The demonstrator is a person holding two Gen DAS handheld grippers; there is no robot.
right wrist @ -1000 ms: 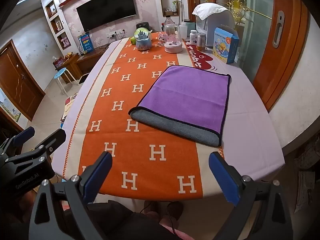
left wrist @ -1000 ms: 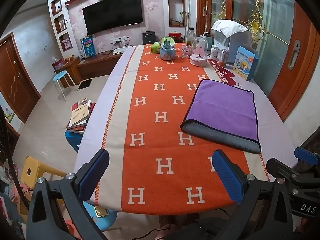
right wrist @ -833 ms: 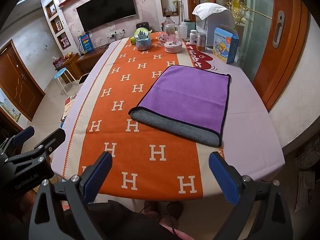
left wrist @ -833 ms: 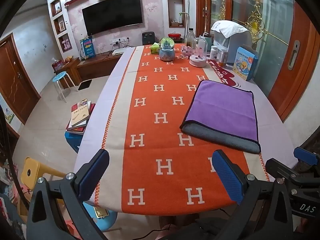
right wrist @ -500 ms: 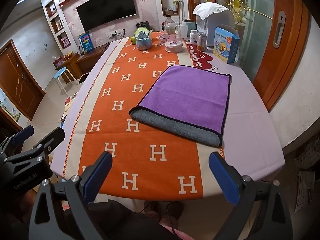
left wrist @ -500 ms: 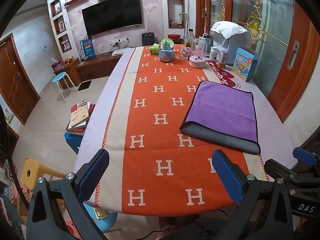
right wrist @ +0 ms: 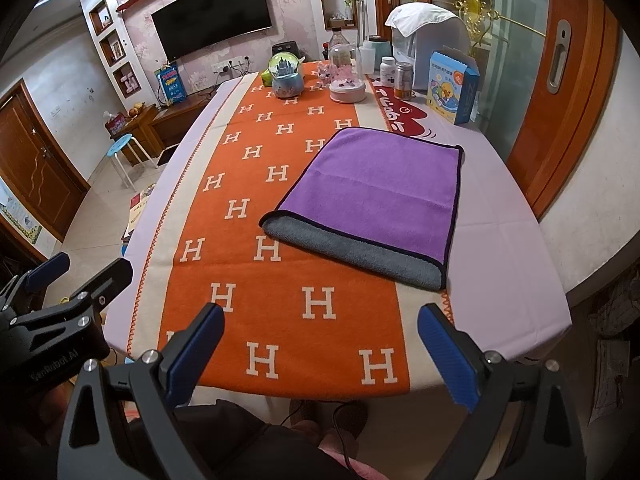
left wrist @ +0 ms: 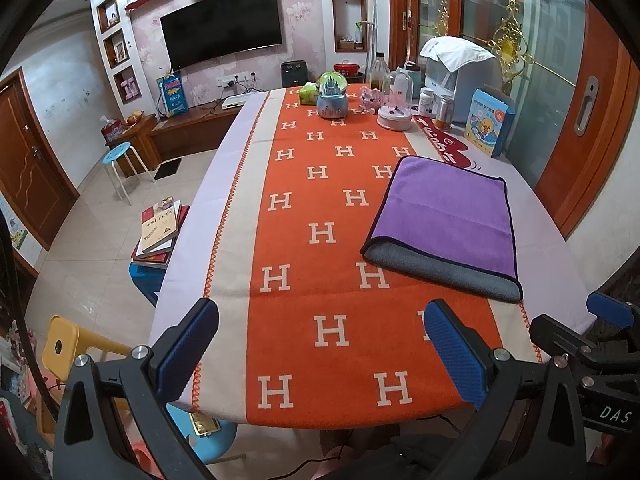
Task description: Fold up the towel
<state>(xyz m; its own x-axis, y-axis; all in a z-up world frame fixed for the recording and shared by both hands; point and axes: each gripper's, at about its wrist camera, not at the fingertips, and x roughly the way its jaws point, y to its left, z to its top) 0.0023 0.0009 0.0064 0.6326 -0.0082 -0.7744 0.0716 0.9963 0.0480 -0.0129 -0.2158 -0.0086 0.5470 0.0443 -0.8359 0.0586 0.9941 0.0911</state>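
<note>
A purple towel (left wrist: 448,212) with a grey underside and black edging lies folded flat on the right half of the table, on the orange H-pattern cloth (left wrist: 320,236). It also shows in the right wrist view (right wrist: 380,192), its grey lower layer sticking out along the near edge. My left gripper (left wrist: 320,348) is open and empty, held above the table's near edge, short of the towel. My right gripper (right wrist: 320,348) is open and empty too, near the front edge. Each gripper shows at the side of the other's view.
At the table's far end stand a snow globe (left wrist: 332,96), a pink glass dome (left wrist: 395,104), bottles and jars (left wrist: 434,104), a blue box (left wrist: 489,122) and a water dispenser (left wrist: 456,68). Books on a blue stool (left wrist: 158,232) stand left of the table.
Both grippers have stayed nearly still, with only a slight drift of the views. The towel has not moved.
</note>
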